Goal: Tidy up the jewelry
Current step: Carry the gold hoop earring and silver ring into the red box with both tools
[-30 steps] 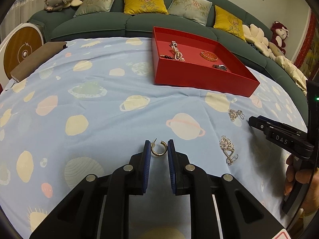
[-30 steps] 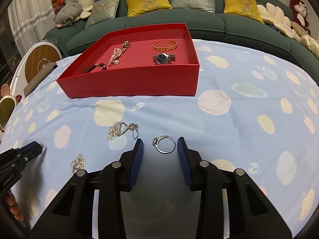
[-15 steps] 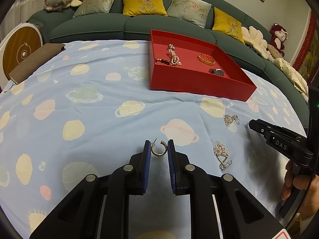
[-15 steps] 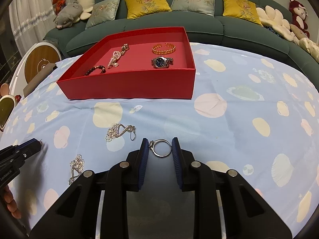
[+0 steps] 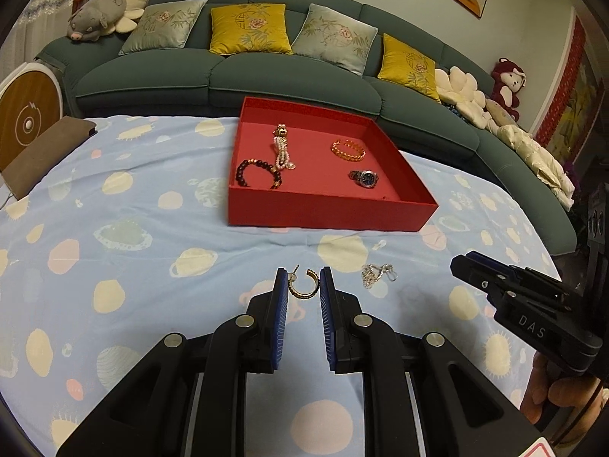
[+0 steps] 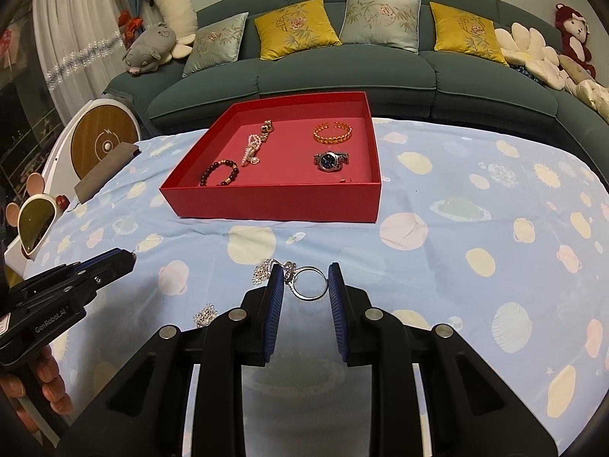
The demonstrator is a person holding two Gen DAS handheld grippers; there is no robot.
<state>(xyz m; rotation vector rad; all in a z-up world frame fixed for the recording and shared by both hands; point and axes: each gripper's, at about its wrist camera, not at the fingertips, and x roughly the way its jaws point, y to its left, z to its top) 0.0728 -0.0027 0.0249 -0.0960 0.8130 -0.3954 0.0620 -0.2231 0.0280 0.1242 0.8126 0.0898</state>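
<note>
Jewelry-sorting midway: left gripper (image 5: 303, 285) pinching a gold half-hoop earring (image 5: 303, 285) by its flanks, right gripper (image 6: 306, 282) clamped on a silver stone-set ring (image 6: 309, 282) across its band. Both pieces gripped edgewise, probably for a clean drop into the red square cardboard tray (image 6: 274, 202). Already inside: dark bead bracelet (image 6: 220, 173), gold cuff (image 6: 332, 133), steel wristwatch (image 6: 330, 160). Silver chain pendant (image 5: 375, 273) waiting on the planet-print blue cloth (image 5: 133, 228).

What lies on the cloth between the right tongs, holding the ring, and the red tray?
In the right wrist view, only bare planet-print tablecloth separates the right tongs, shut on the silver ring, from the red tray.
</note>
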